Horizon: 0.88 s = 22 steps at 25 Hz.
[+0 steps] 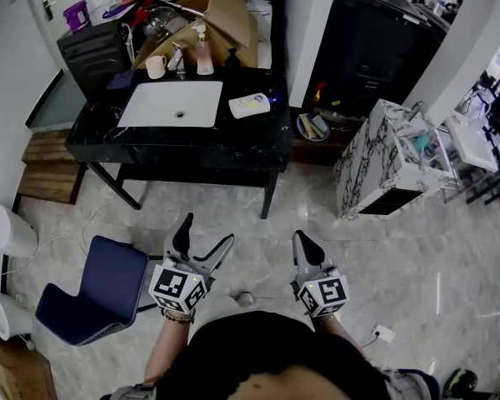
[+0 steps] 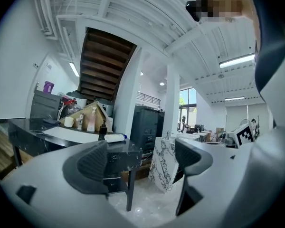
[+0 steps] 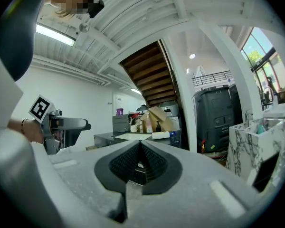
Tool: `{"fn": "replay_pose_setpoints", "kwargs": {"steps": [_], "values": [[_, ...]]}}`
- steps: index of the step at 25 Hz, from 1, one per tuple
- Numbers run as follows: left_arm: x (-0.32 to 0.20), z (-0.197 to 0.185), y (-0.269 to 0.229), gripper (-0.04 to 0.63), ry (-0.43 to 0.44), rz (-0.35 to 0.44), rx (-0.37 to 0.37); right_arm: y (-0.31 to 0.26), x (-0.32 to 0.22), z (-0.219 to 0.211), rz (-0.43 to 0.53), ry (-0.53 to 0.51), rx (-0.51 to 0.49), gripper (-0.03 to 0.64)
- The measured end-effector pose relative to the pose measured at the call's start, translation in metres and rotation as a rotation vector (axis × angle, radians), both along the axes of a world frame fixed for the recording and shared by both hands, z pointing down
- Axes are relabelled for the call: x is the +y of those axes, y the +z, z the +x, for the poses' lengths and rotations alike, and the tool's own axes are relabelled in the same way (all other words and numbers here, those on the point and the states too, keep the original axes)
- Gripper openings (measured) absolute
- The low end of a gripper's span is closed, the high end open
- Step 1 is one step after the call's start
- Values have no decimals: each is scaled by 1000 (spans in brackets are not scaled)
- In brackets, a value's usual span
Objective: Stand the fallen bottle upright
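Head view: fallen bottle (image 1: 250,105) lies on far table (image 1: 258,144), right of sink (image 1: 171,104), well apart from left gripper (image 1: 206,230) (released, empty) and right gripper (image 1: 304,242) (clenched, empty); best close in, left jaws straddling its body.

The tabletop (image 1: 258,144) stands ahead of you, with the sink basin (image 1: 171,104) set into its left half. The fallen bottle (image 1: 250,105) lies just right of the basin. Along the back edge stand a mug (image 1: 156,67), a pump bottle (image 1: 204,57) and a smaller bottle (image 1: 232,59), left to right, with a cardboard box (image 1: 221,11) behind them. A chair (image 1: 100,286) sits to your left and a cabinet (image 1: 375,161) stands right of the tabletop. Your left claw (image 1: 207,232) and right claw (image 1: 304,240) are side by side, well short of it.
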<state>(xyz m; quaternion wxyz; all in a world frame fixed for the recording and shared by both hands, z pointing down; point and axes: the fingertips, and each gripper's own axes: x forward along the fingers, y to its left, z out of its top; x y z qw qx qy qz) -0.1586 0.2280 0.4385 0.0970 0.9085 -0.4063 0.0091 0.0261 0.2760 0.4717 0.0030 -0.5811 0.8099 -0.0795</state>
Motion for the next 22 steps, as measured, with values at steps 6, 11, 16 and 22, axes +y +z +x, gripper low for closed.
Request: {"fn": "replay_pose_setpoints", "kwargs": {"steps": [6, 11, 16, 22], "values": [[-10, 7, 2, 543, -15, 9, -22, 1, -7, 4, 7, -1, -2, 5], [-15, 5, -3, 548, -12, 15, -38, 5, -14, 6, -9, -7, -8, 5], [-15, 4, 4, 548, 44, 15, -114, 11, -18, 6, -24, -23, -2, 5], [-34, 7, 14, 548, 66, -19, -119, 27, -32, 13, -65, -8, -16, 5]]}}
